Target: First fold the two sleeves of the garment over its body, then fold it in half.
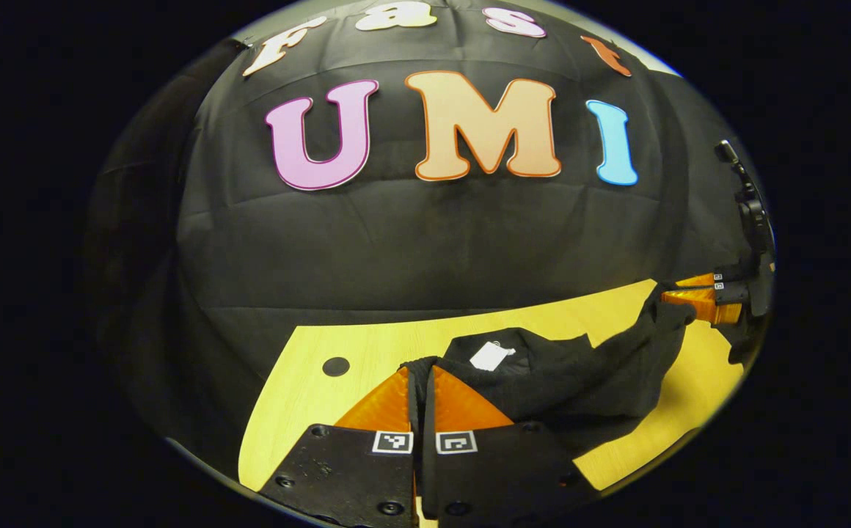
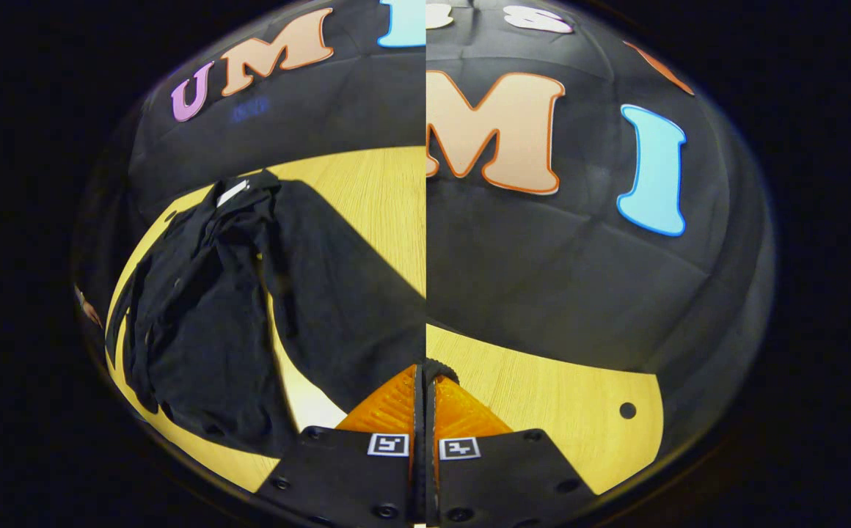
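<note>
- In the left gripper view, a small dark round spot (image 1: 335, 366) marks the wooden counter (image 1: 308, 400) off to the left of your tongs.
- Your left tongs (image 1: 420, 370) are pressed together, pinching a dark edge of the black garment (image 1: 557, 385) between their fingers.
- From that pinch the garment runs right across the counter, bunched and wrinkled, with a white tag (image 1: 491, 356) showing near its collar.
- At the far right of that view, your right tongs (image 1: 678, 297) hold the other end of the cloth, lifted a little off the counter.
- In the right gripper view, the garment (image 2: 205, 308) lies crumpled on the counter (image 2: 543, 396) at the left, one long stretch of it reaching down to your fingers.
- Your right tongs (image 2: 425, 370) are pressed together on a dark hem of that cloth.
- Farther right, a small dark spot (image 2: 627, 410) sits on bare counter.
</note>
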